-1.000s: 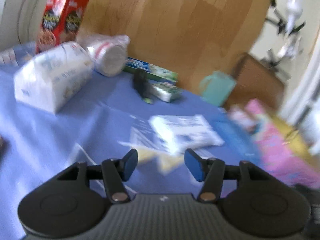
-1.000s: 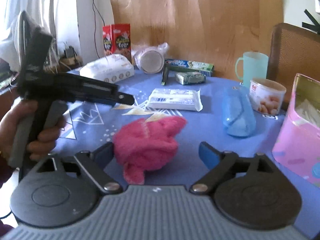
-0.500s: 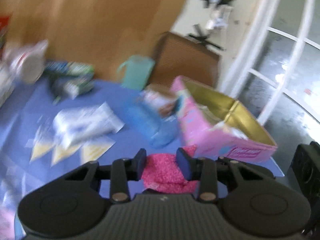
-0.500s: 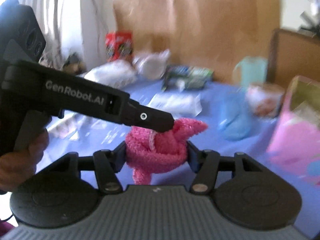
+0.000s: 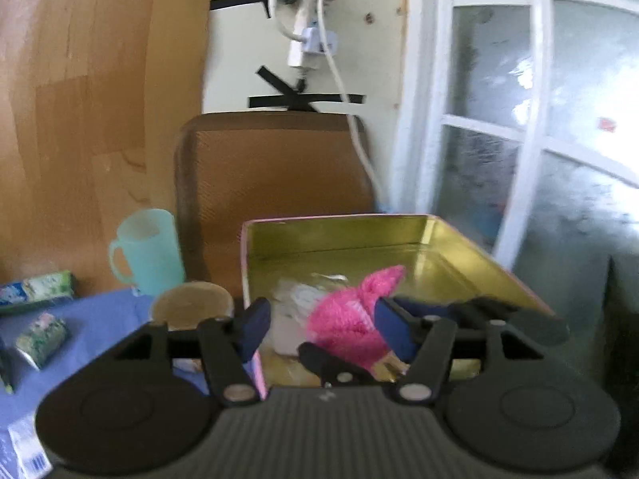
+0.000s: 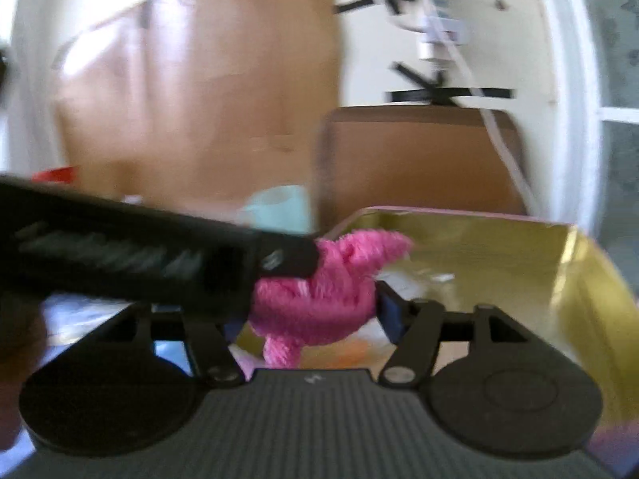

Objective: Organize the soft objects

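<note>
The fluffy pink cloth (image 5: 351, 325) hangs over the open pink box (image 5: 471, 247) with the shiny gold inside. The left gripper (image 5: 319, 325) has just let its jaws open wider, with the cloth between them. The right gripper (image 6: 311, 311) has just opened wide too, the cloth between its blue pads.

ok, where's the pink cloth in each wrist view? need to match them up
Left wrist: pink cloth low centre, right of the midline, in front of the gold-lined box, by the right fingertip.
Right wrist: pink cloth centre, between the fingertips, the other hand-held gripper's tip against its left side.
Shared landmark: the brown chair back behind the box.
</note>
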A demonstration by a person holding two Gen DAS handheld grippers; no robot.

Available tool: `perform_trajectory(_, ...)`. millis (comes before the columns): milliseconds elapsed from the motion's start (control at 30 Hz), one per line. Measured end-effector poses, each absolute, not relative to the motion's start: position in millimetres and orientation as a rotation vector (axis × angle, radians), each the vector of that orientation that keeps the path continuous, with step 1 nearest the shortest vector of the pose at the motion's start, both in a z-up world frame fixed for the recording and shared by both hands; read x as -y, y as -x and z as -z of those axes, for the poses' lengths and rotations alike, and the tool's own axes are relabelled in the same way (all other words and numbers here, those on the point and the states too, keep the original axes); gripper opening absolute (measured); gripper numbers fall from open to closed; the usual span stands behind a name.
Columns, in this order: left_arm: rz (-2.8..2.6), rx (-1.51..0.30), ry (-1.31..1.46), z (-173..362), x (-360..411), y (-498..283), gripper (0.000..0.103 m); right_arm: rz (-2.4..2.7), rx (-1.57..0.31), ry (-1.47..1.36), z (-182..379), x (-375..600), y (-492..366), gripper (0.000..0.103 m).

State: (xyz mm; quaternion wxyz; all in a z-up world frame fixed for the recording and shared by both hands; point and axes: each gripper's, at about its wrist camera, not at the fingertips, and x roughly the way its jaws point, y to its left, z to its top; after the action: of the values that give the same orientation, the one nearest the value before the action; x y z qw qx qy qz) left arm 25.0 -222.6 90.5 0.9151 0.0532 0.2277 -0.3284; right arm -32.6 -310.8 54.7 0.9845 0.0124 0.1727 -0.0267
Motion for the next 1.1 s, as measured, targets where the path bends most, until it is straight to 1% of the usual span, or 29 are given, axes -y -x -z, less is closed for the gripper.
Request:
perform_trajectory(133,0.66,-0.473,-0.039,-89,193,-24,0.059,0.08,-0.334,-0.103,-48,337,29,0.091)
perform_trajectory(333,0.562,-0.451,-0.023,-75,130,-19,0.064,0.1,-0.28,-0.21,-41,351,69,0.091)
perform_trajectory(533,0.345,-0.53,0.033,-43,49,-38,0.064,0.074,-0.254,-0.231,-51,334,79,0.087)
perform_trajectory(667,0.188,-0.541,0.027,-24,-4,-45,0.064,0.032,-0.257,-0.209,-59,311,74,0.086)
perform_trajectory(833,0.091,-0.565,0.098,-5,-56,-50,0.064,-0.125,-0.326,-0.232,-60,270,52,0.086)
perform_trajectory(900,0.096,-0.578,0.154,2,-68,-50,0.064,-0.2,-0.364,-0.204,-56,244,40,0.086)
perform_trajectory(1000,0.114,-0.533,0.22,0,-77,-45,0.067,-0.282,-0.422,-0.133,-46,204,24,0.086)
perform_trajectory(1100,0.139,-0.527,0.25,-1,-78,-42,0.067,-0.345,-0.472,-0.1,-38,175,11,0.086)
